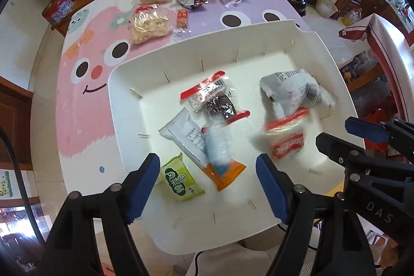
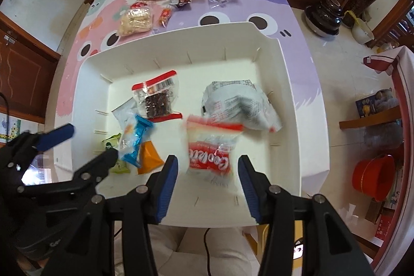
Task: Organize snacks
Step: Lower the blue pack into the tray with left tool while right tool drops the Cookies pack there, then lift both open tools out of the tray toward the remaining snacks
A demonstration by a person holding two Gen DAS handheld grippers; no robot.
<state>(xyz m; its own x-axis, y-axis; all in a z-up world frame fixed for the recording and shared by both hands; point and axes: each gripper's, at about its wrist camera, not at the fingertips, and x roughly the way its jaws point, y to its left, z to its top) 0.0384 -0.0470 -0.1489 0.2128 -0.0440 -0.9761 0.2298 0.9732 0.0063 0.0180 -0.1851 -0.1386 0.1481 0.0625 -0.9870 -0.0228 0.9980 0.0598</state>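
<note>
Since both point down into the bin (image 1: 258,43), the left gripper (image 1: 207,180) stands apart over a blue packet (image 1: 217,149), blurred as if dropping, and the right gripper (image 2: 208,172) gapes above a red cookie pack (image 2: 209,157), untouched; more snacks (image 2: 134,20) wait beyond on the table (image 2: 297,69).

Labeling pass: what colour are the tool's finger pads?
Blue pads, clearest in right wrist view.

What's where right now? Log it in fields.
bin: white, on the table
in bin: dark-filled packet, grey packet, red cookie packet, green packet
far end of table: puffed-rice packet, others unsorted
left gripper: jaws open, nothing gripped
right gripper: jaws open around the red cookie packet, not pressing
</note>
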